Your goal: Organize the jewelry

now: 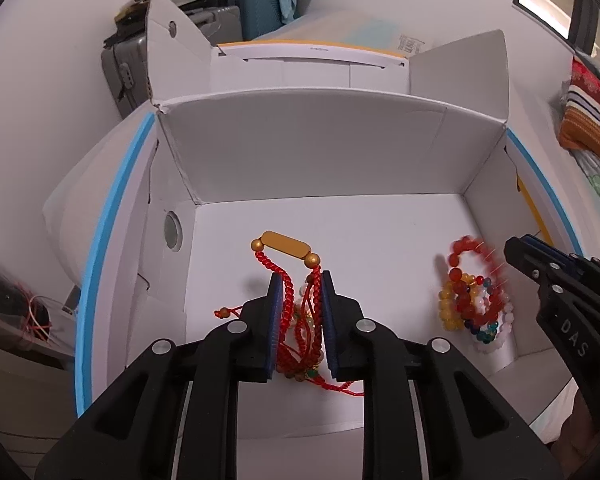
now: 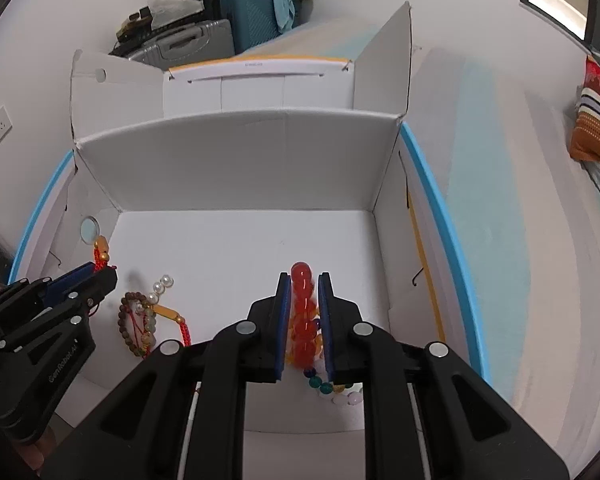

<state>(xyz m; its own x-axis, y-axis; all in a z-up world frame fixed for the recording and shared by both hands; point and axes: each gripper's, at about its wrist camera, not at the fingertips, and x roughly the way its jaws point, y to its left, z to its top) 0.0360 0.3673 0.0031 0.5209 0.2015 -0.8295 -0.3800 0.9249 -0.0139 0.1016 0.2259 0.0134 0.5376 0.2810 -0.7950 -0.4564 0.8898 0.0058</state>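
Left wrist view, left to right: white box open on top, round hole in its left wall. Left gripper sits over the box floor, blue pads closed in on a red cord bracelet. Cord runs up between the pads; its gold bar with a gold bead at each end sticks out past the tips. More strands, red cord and brownish beads, bunch at the pad bases, partly hidden. Further right, a bead pile lies on the floor near the right wall: yellow, red, white, blue-green. Red bead loop above it is motion-blurred and reaches toward the right gripper at the frame edge.

Right wrist view, left to right: left gripper at the left edge, clamped on the red cord with gold beads poking out at its tip. Just right of it, on the floor: brown bead bracelet, pearls, amber bar on red cord, overlapping. Center: right gripper clenched on the red bead loop, top bead past the tips. Bead pile trails below the pads, partly hidden. Suitcases at the back wall.
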